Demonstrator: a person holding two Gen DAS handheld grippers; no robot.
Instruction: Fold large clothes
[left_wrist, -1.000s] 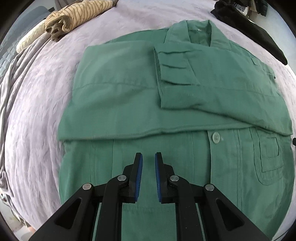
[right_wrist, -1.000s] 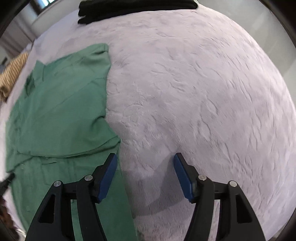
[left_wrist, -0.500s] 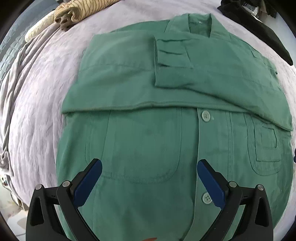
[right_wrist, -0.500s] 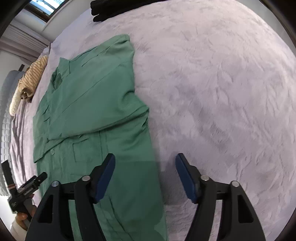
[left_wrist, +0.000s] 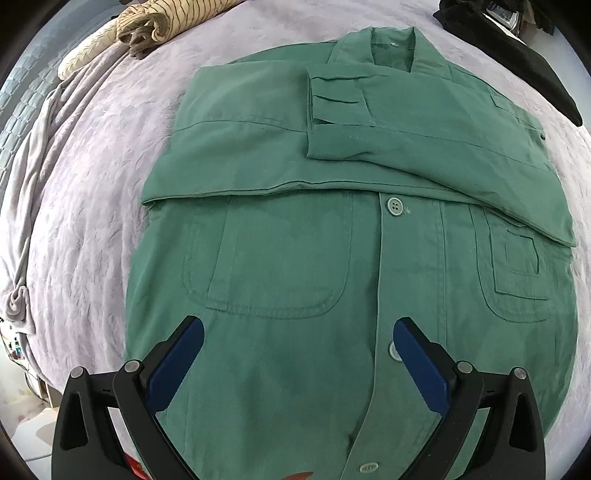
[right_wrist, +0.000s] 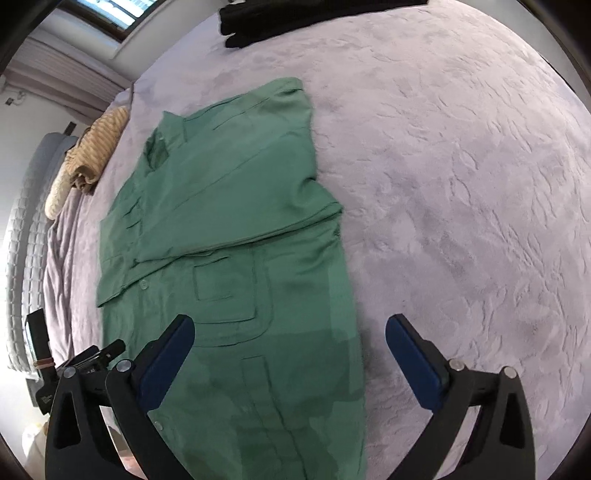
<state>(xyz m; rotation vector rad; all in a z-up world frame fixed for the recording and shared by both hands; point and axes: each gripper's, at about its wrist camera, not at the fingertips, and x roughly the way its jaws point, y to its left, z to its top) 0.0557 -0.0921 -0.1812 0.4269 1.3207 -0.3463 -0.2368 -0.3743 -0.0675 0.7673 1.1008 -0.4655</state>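
Observation:
A large green button-up jacket (left_wrist: 295, 258) lies flat, front up, on a lilac bedspread (left_wrist: 92, 184), with both sleeves folded across its chest. My left gripper (left_wrist: 297, 354) is open and empty above the jacket's lower front, near the button placket. In the right wrist view the jacket (right_wrist: 229, 229) fills the left half. My right gripper (right_wrist: 290, 350) is open and empty above the jacket's right lower edge, with one finger over the cloth and the other over bare bedspread (right_wrist: 461, 166). The left gripper's body (right_wrist: 74, 365) shows at the lower left there.
A striped beige garment (left_wrist: 162, 22) lies bunched at the far left of the bed, also in the right wrist view (right_wrist: 96, 151). Black clothing (left_wrist: 517, 51) lies at the far right, also in the right wrist view (right_wrist: 295, 18). The bed's left edge drops off (left_wrist: 22, 295).
My left gripper opened from nearly shut to wide open and drew back toward the jacket's hem. My right gripper pulled back and turned left, bringing more of the jacket into view.

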